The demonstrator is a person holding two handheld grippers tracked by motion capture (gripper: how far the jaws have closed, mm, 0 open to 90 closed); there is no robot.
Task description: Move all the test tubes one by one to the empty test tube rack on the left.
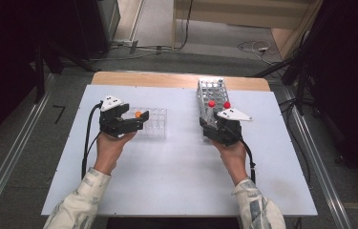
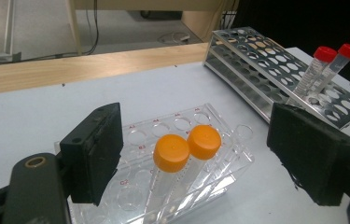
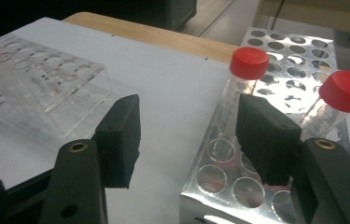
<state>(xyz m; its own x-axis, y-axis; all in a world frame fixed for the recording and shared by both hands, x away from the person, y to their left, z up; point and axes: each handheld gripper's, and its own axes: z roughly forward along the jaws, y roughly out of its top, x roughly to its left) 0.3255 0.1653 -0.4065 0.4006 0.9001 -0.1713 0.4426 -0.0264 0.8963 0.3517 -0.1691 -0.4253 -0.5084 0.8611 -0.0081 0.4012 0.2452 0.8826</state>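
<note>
While both sets of jaws stand apart w/ nothing pinched, the left gripper (image 2: pixel 196 156) sits at the near-left corner of the clear rack (image 2: pixel 219 161), its pads wide on either side of two orange-capped tubes (image 2: pixel 187 144) that stand tilted in adjacent holes. Neither pad touches a cap; the tubes are between the jaws but free, a bit closer to the left pad. In the high view the left gripper (image 1: pixel 138 125) points right across the rack's near-left part, w/ one orange cap showing just beyond its tips. The right gripper (image 3: pixel 189 135) is open too, jaws straddling the near-left edge of the metal rack (image 3: pixel 298 60): left pad hangs over bare white table sheet (image 3: pixel 163 74), right pad is over the rack's top plate, just in front of a red-capped tube (image 3: pixel 248 65). Contact betw. that pad and tube can't be told. A 2nd red-capped tube (image 3: pixel 343 93) leans to the right of the pad, apart from it. From above, the right gripper (image 1: pixel 215 130) is at the metal rack's near end, both red caps just beyond it. Clear rack and metal rack lie well apart on the sheet; wooden table edge (image 1: pixel 167 78) behind.
</note>
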